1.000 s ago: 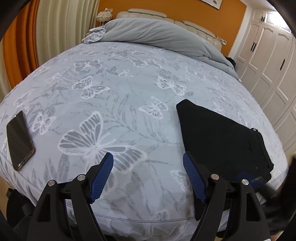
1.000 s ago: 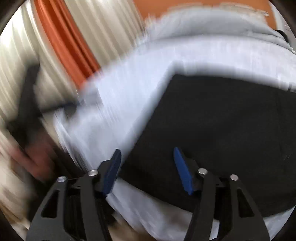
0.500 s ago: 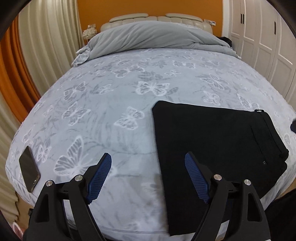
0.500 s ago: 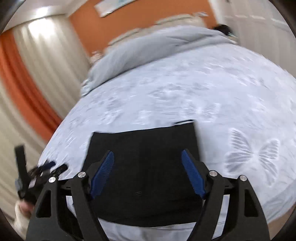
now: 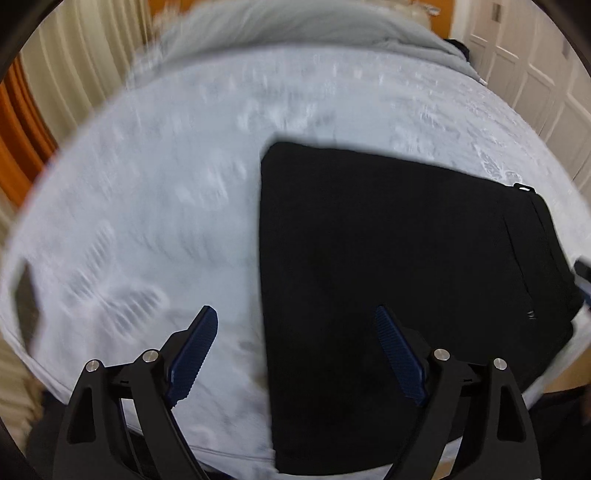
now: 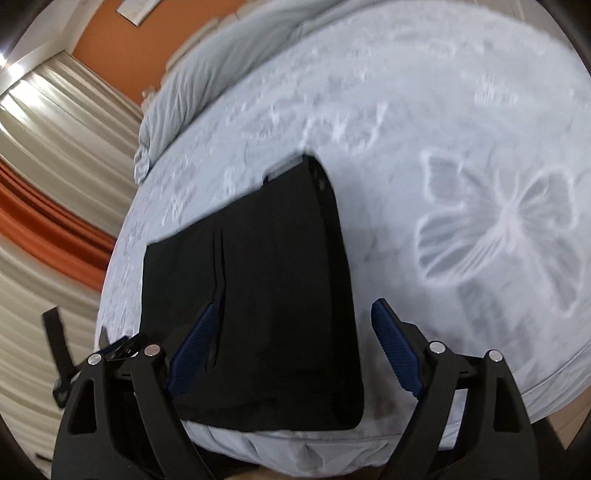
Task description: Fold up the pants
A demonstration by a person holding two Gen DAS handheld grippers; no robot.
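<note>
Black pants (image 5: 388,258) lie folded into a flat rectangle near the front edge of the bed, waistband at the right end. My left gripper (image 5: 295,314) hovers above their left edge, jaws opening, nothing pressed between the pads; one finger is over the sheet, the other over the cloth. In the right wrist view the pants (image 6: 266,266) fill the middle. My right gripper (image 6: 295,306) hangs over their right part, jaws opening and holding nothing. Part of the left gripper (image 6: 114,345) shows at the far left there.
The bed (image 5: 147,184) wears a pale grey butterfly-print sheet, with a grey duvet (image 5: 295,26) heaped at the head. A dark phone (image 5: 26,299) lies near the bed's left edge. White wardrobe doors (image 5: 535,74) stand at the right, curtains (image 6: 55,147) at the left.
Both views have swung over the pants, which now lie under the jaws. The right gripper has rolled and travelled to the pants' waistband end, and both pairs of jaws stand wider.
</note>
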